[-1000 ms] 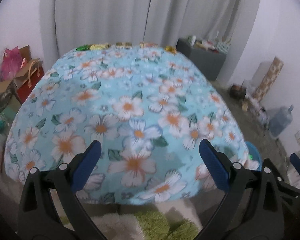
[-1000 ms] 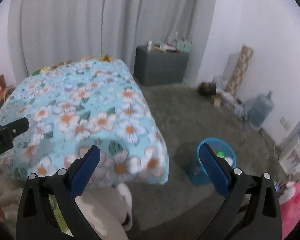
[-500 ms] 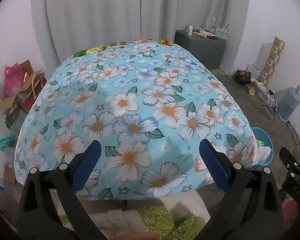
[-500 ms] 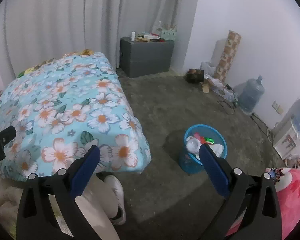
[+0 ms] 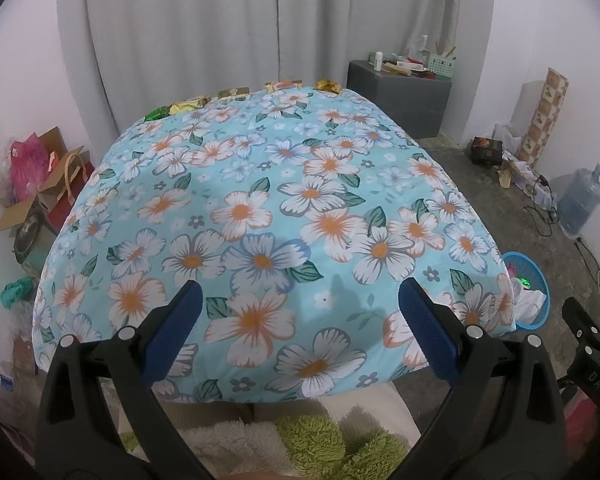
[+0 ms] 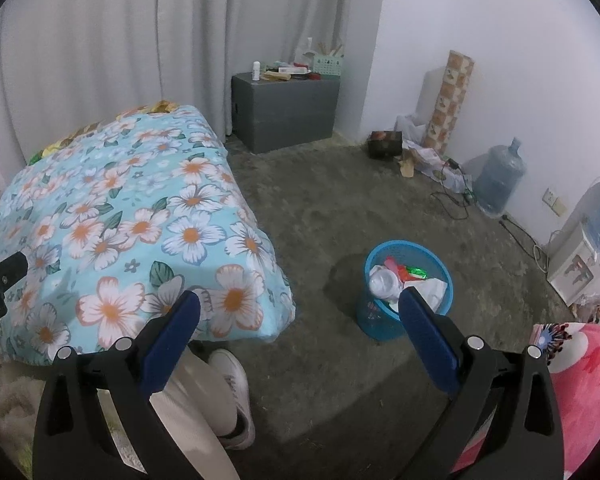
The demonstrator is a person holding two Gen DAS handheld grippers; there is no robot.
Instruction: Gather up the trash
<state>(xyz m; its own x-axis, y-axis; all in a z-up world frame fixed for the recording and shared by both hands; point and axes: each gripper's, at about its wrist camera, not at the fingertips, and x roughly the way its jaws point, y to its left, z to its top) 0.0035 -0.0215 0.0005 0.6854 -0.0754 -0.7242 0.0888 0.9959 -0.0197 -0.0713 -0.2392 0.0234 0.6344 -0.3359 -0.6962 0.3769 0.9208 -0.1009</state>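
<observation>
Several shiny snack wrappers point(image 5: 234, 93) lie in a row along the far edge of the table, which is covered by a blue flowered cloth point(image 5: 268, 184). A gold wrapper point(image 5: 328, 86) sits at the far right corner and a green one point(image 5: 157, 113) at the far left. My left gripper point(image 5: 300, 300) is open and empty above the table's near edge. My right gripper point(image 6: 298, 312) is open and empty above the floor, right of the table point(image 6: 112, 200). A blue trash basket point(image 6: 408, 288) with wrappers and white rubbish stands on the floor; it also shows in the left wrist view point(image 5: 526, 296).
A grey cabinet point(image 6: 286, 114) with small items stands by the curtain. A water bottle point(image 6: 498, 182), cables and a paper roll point(image 6: 450, 100) line the right wall. Bags and boxes point(image 5: 40, 184) sit left of the table. My leg and white shoe point(image 6: 228, 392) are below.
Both grippers have risen and drawn back, so more of the tabletop and floor shows. The right view has swung down and right toward the blue basket. Both grippers stay open.
</observation>
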